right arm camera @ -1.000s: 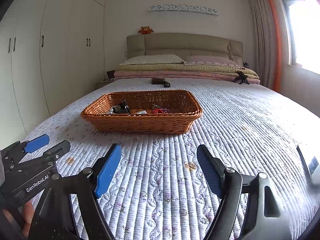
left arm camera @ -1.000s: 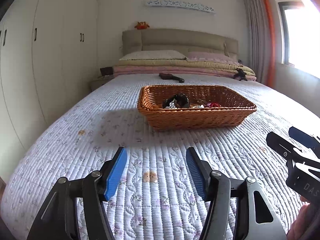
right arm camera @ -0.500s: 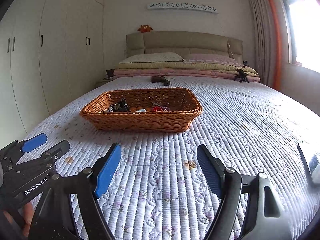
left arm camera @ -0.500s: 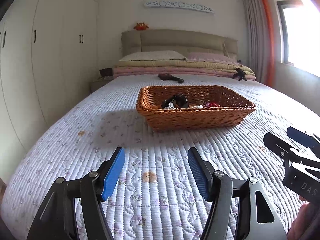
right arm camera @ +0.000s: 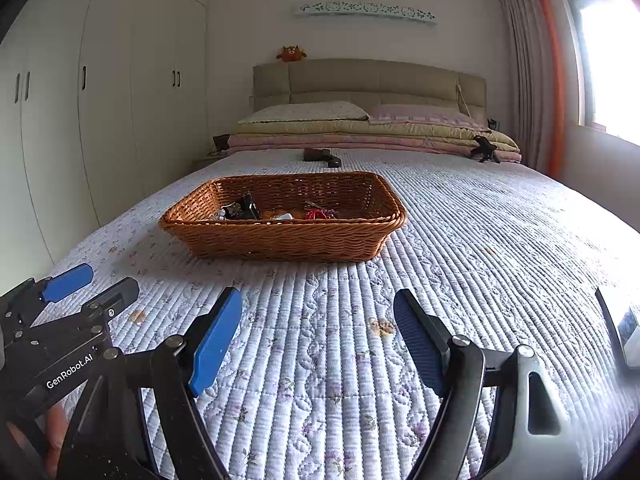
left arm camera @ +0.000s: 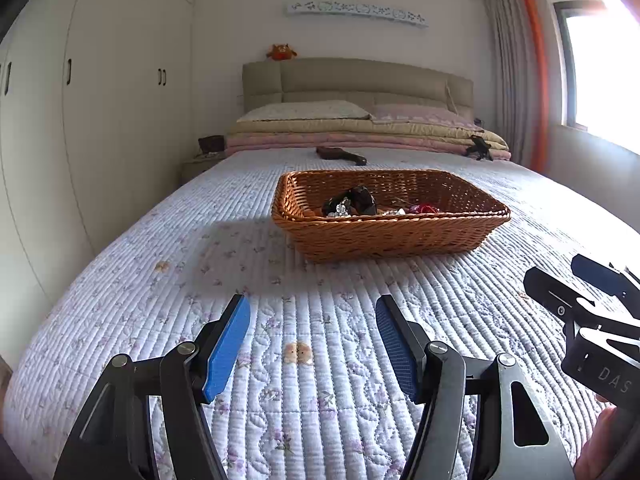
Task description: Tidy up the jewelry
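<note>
We held the left gripper [left arm camera: 313,344] low over the quilted bed [left arm camera: 160,248], its blue-padded jaws spread apart with nothing between them but quilt. Ahead of it, near the middle of the bed, sat the wicker basket [left arm camera: 390,236], and the jewelry [left arm camera: 350,204] lay loose on the basket floor: a dark, glittering cluster toward the left, small pale pieces in the middle, and a red piece [left arm camera: 424,209] toward the right. We could not identify the individual pieces. We held the right gripper [right arm camera: 318,340] just beside the left one, also low over the quilt, its jaws likewise spread wide and holding nothing; from its view the basket [right arm camera: 280,240] stood ahead and slightly left. A dark object [right arm camera: 322,157] lay on the bed beyond the basket, short of the folded blankets [right arm camera: 372,136] and pillows at the headboard.
</note>
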The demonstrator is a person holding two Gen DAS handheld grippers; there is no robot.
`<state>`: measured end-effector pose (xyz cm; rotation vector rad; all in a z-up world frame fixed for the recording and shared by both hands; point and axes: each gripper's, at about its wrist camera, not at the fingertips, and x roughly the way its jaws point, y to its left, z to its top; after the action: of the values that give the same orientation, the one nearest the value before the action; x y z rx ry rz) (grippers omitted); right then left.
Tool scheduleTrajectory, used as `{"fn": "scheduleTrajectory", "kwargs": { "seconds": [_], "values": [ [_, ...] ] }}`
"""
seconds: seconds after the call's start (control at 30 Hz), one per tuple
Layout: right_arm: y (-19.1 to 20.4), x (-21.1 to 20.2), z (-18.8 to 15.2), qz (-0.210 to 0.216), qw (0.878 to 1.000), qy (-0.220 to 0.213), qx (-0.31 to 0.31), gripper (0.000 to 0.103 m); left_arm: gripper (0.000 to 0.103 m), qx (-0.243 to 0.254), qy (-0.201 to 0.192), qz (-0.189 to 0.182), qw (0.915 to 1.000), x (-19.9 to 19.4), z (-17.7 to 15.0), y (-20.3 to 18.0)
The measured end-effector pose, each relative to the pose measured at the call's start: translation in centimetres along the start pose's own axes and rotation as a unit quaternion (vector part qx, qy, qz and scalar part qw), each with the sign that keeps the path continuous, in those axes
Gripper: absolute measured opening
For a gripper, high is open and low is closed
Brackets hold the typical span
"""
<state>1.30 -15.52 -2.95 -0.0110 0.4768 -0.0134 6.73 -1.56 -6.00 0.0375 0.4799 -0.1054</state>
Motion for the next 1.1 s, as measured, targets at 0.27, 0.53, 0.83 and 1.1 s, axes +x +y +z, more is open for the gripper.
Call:
{"fn": "scheduleTrajectory", "kwargs": {
  "seconds": [0.27, 0.53, 0.83, 1.1],
  "values": [
    [0.00, 0.10, 0.00, 0.001, 1.000, 0.002, 0.002, 0.080, 0.067, 0.000, 0.000, 0.000, 1.0000, 0.00, -0.01, -0.01],
    [-0.10, 0.23, -0.01, 0.002, 1.000, 0.003, 0.003, 0.081, 0.067, -0.001, 0.001, -0.001, 1.0000, 0.00, -0.01, -0.01],
    [-0.02, 0.23, -0.03, 0.002, 1.000, 0.006, 0.003, 0.081, 0.067, -0.001, 0.000, 0.000, 1.0000, -0.02, -0.22, 0.01],
    [0.01, 0.25, -0.01, 0.002, 1.000, 0.006, 0.002, 0.082, 0.071, 0.001, -0.007, 0.010, 0.9999, -0.42, -0.27, -0.09]
  ]
}}
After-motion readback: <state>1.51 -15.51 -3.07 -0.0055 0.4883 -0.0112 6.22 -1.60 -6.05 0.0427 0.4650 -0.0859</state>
